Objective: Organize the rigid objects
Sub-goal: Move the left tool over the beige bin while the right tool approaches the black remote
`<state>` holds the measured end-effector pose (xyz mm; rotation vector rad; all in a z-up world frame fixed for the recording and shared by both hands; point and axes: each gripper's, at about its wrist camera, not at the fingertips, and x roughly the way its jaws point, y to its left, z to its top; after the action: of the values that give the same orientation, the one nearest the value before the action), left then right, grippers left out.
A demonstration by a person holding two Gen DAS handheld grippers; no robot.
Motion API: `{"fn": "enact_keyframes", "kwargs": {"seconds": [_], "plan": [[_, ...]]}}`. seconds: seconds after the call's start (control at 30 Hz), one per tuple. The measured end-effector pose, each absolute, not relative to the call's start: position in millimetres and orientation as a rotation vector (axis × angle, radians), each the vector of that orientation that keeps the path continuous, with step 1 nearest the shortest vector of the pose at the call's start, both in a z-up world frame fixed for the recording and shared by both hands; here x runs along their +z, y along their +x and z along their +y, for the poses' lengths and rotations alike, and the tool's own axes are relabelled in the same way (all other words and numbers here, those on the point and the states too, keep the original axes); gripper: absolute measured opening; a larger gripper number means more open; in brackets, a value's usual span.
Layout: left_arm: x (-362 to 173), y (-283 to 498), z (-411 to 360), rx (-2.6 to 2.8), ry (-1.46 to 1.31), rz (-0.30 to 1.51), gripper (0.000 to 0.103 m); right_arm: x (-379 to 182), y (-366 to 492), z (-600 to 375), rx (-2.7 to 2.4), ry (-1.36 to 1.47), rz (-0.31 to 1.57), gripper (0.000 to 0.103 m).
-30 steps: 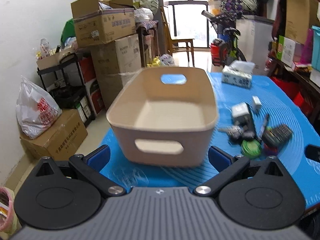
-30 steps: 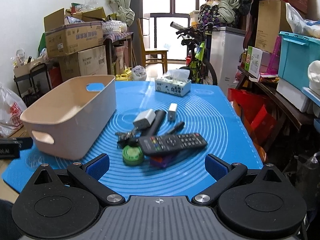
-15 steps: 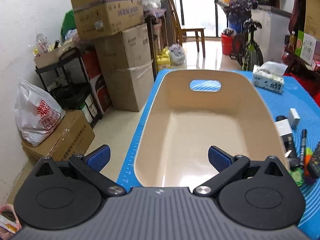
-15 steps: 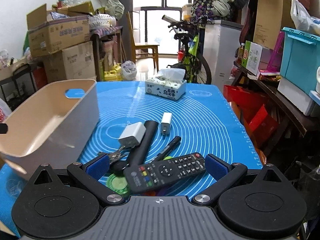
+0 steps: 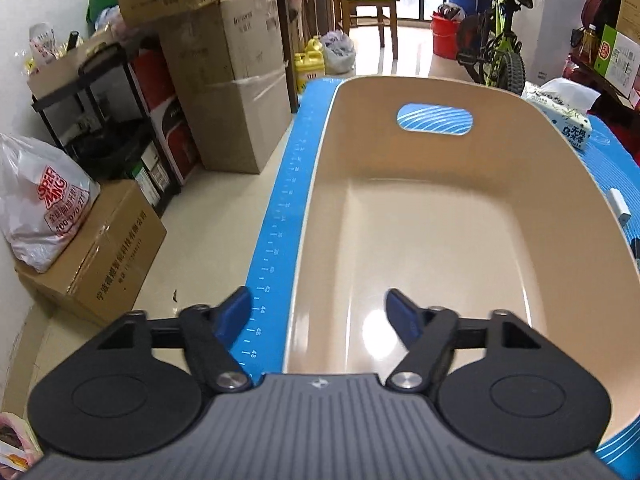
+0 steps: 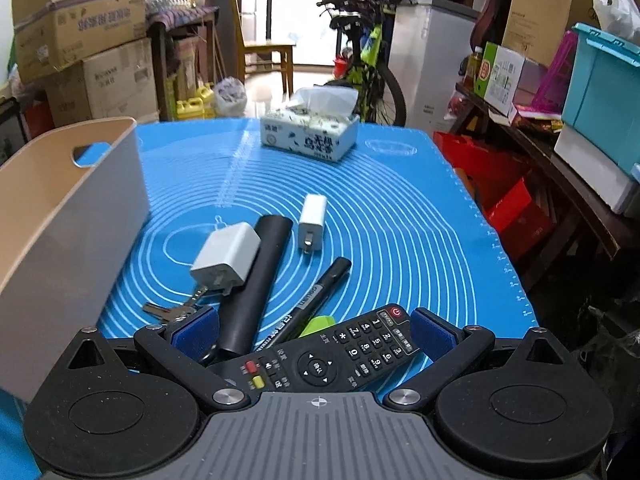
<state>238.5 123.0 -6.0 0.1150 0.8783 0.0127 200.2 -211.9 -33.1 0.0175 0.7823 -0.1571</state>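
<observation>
Straddling the left wall of the beige plastic storage bin (image 5: 440, 216), the left gripper (image 5: 318, 308) has one blue-padded finger outside over the blue silicone mat (image 5: 280, 216) with its printed ruler edge and the other inside above the bin's glossy floor; its jaws are closing, with the bin's rim between them, and the pads do not look to press on it. That bin stands at the left edge of the mat, with an oval handle cut-out in its far wall. The right gripper (image 6: 314, 330) hangs with its jaws spread wide over the near end of the cluster of small items on the mat, its pads to either side of a black remote control (image 6: 336, 356) with white numbered keys, touching nothing that can be seen. Beside the remote lie a black marker pen (image 6: 316, 300), a long black cylinder (image 6: 256, 276), a bunch of metal keys (image 6: 172, 308) and a sliver of a bright green object (image 6: 318, 325) that is mostly hidden. A large white plug adapter (image 6: 226, 258) rests against the cylinder, and a smaller white charger (image 6: 312, 222) lies just beyond. Farther back on the mat sits a patterned tissue box (image 6: 310, 132). Stacked cardboard cartons (image 5: 224, 92) stand on the floor to the left.
</observation>
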Motion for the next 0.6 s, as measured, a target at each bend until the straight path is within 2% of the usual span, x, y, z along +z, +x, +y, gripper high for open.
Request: {"fn": "enact_keyframes", "kwargs": {"seconds": [0.07, 0.13, 0.17, 0.2, 0.23, 0.3, 0.53, 0.6], "plan": [[-9.2, 241.7, 124.5, 0.015, 0.127, 0.895, 0.06, -37.0, 207.4, -213.4, -0.158, 0.026, 0.813, 0.101], [-10.9, 244.0, 126.2, 0.007, 0.133, 0.908, 0.048, -40.3, 213.6, -214.1, -0.149, 0.032, 0.844, 0.101], [-11.5, 243.9, 126.6, 0.008, 0.134, 0.91, 0.045, -40.6, 215.7, -215.3, -0.152, 0.031, 0.851, 0.101], [-11.9, 243.8, 126.9, 0.015, 0.137, 0.91, 0.038, -41.3, 218.4, -215.9, -0.159, 0.028, 0.86, 0.101], [-12.2, 243.4, 127.4, 0.021, 0.139, 0.91, 0.026, -42.3, 220.5, -216.5, -0.164, 0.026, 0.871, 0.101], [-12.8, 242.4, 128.9, 0.021, 0.134, 0.919, 0.014, -45.6, 225.8, -218.7, -0.173, 0.035, 0.904, 0.101], [-7.8, 244.8, 128.8, 0.018, 0.131, 0.902, 0.011, -55.8, 234.3, -233.9, -0.167, 0.138, 1.016, 0.1], [-7.4, 245.4, 130.7, 0.015, 0.121, 0.904, 0.011, -57.7, 236.6, -238.5, -0.157, 0.189, 1.047, 0.098]]}}
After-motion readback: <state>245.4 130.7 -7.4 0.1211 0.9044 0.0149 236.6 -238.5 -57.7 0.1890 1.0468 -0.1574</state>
